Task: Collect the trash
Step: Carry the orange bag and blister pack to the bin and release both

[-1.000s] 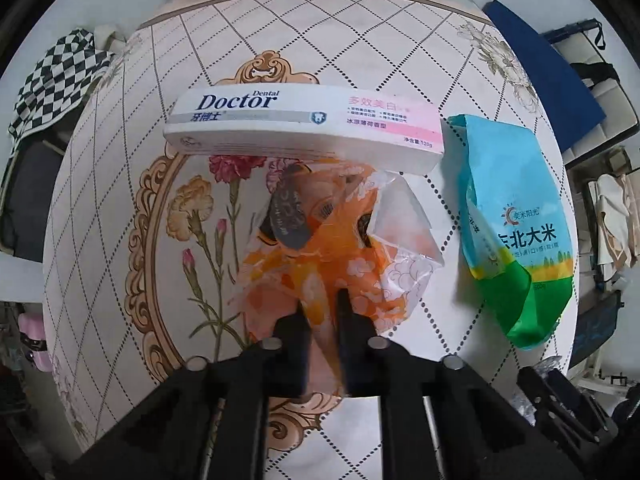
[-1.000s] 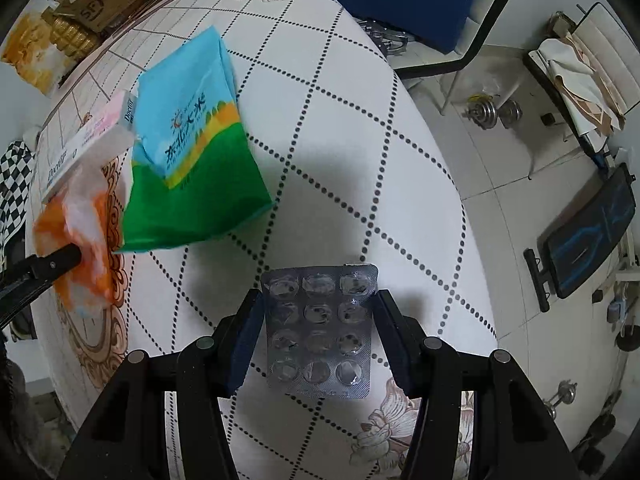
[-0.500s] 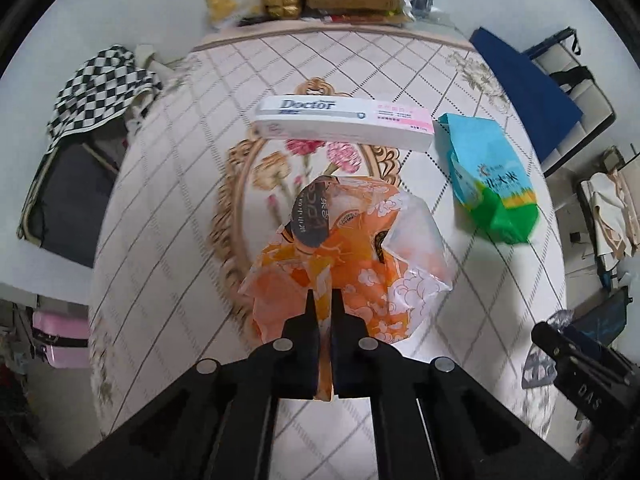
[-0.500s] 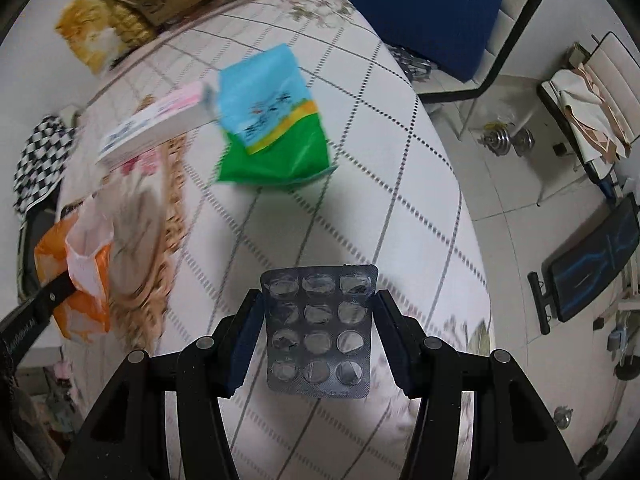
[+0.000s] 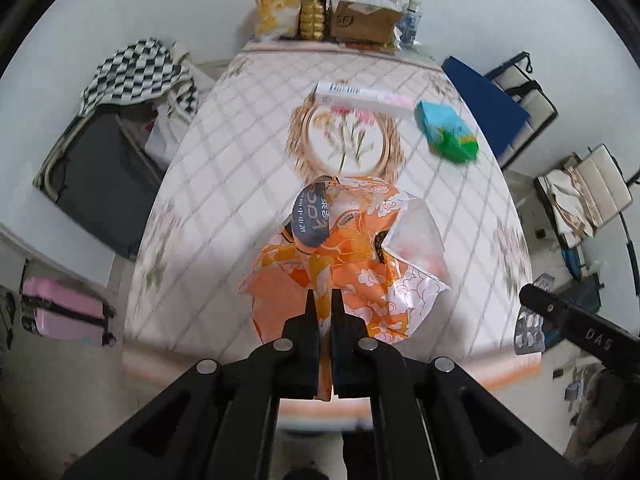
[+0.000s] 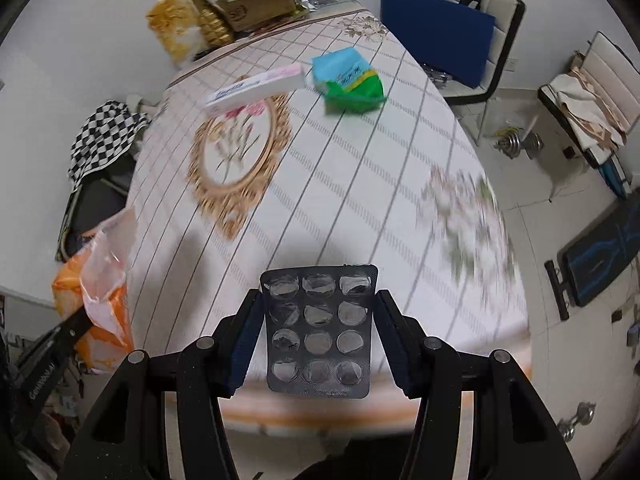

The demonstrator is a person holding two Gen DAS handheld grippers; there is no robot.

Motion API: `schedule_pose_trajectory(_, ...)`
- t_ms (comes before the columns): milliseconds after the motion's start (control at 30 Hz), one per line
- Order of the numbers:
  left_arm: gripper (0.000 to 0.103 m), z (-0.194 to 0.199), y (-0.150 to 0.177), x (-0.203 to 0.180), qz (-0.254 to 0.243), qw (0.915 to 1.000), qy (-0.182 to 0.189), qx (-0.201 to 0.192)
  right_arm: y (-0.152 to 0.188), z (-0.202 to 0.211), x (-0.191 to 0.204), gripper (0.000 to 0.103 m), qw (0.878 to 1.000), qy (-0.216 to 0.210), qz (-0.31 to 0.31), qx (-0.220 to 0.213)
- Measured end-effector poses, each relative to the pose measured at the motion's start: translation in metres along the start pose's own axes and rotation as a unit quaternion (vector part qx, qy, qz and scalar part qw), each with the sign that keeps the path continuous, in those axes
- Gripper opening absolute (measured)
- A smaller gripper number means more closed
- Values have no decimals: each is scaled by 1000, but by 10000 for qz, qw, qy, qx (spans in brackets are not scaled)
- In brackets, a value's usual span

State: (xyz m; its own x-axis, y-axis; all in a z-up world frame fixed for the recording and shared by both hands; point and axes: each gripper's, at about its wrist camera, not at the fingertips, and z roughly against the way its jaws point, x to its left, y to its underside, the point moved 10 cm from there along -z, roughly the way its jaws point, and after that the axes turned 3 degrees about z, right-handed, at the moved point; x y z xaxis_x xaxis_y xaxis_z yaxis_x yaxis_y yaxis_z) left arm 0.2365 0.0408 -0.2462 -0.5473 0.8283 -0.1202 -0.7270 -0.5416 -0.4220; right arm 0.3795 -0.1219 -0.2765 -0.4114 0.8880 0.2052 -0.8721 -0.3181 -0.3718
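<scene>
Trash in both tongs, lifted off the table

Left gripper (image 5: 323,296): jaws clenched tight on the near edge of a crumpled orange-and-clear plastic wrapper (image 5: 352,256). Wrapper hangs in front of the fingers, above the near part of the table (image 5: 224,200), not lying on it. Dark round label shows on its upper left.

Right gripper (image 6: 318,308): jaws clamped on the two long edges of an empty grey blister pack (image 6: 318,328), foil face toward the camera, pockets torn open. Pack held flat between the pads, over the near table edge. In the left wrist view the same pack shows at far right, beside the right gripper's black finger.

On the table, far side: white toothpaste box (image 5: 364,98) lying crosswise at the far rim of the gold oval flower motif; blue-and-green rice bag (image 5: 446,130) just right of it, close to the box end. Both well apart from the held items.

Beyond the far table end: yellow bag, gold item, cardboard box (image 5: 366,20).

Left of table: checkered cloth (image 5: 132,74) draped over a dark chair; pink suitcase (image 5: 64,316) nearer. Right: blue board (image 6: 436,44) leaning on a chair; dumbbells on floor
</scene>
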Motion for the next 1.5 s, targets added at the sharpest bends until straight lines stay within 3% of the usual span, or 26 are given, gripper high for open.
schedule_pose_trajectory(133,1,11,72,22,19,9990,188,407,85,20,13,58,9998,-66,-167,101)
schedule_pose_trajectory(233,1,4,127,36,76,9958,265,875,163,17,17,58,9983,-151,-311,479)
schedule_pose_trajectory(367,1,-24,194,54,292,9872,410,1516,245,-8,14,58,9930,-165,-447,1083)
schedule_pose_trajectory(500,2,-80,247,64,563,9763,477,2036,320,-63,-3,58,9838,-73,-580,1697)
schedule_pose_trajectory(667,2,-188,298,69,780,9621,519,2562,380,-152,-32,58,9749,6,-842,2064)
schedule_pose_trajectory(767,3,-253,323,69,739,9557,628,2778,398,-208,-48,58,9720,57,-933,2158)
schedule_pose_trajectory(1000,9,-358,372,82,753,9490,549,3012,434,-346,-76,58,9615,-130,-1259,2439)
schedule_pose_trajectory(1067,34,-374,378,86,831,9473,509,3052,440,-377,-82,58,9582,-206,-1378,2500)
schedule_pose_trajectory(1100,62,-378,379,89,907,9470,511,3040,442,-387,-83,58,9571,-223,-1413,2520)
schedule_pose_trajectory(1133,79,-383,379,91,999,9469,500,3015,444,-396,-81,58,9560,-265,-1447,2539)
schedule_pose_trajectory(1233,81,-384,379,105,1042,9484,400,2969,446,-420,-74,58,9537,-399,-1462,2597)
schedule_pose_trajectory(1300,95,-381,380,112,1009,9501,295,2938,444,-428,-68,59,9549,-453,-1385,2587)
schedule_pose_trajectory(1400,97,-372,377,124,912,9560,49,2787,445,-434,-57,60,9526,-678,-1368,2630)
schedule_pose_trajectory(1467,97,-362,372,133,861,9609,-143,2629,445,-436,-51,87,9505,-797,-1389,2663)
schedule_pose_trajectory(1500,97,-357,370,141,835,9637,-251,2525,443,-434,-48,92,9520,-816,-1347,2623)
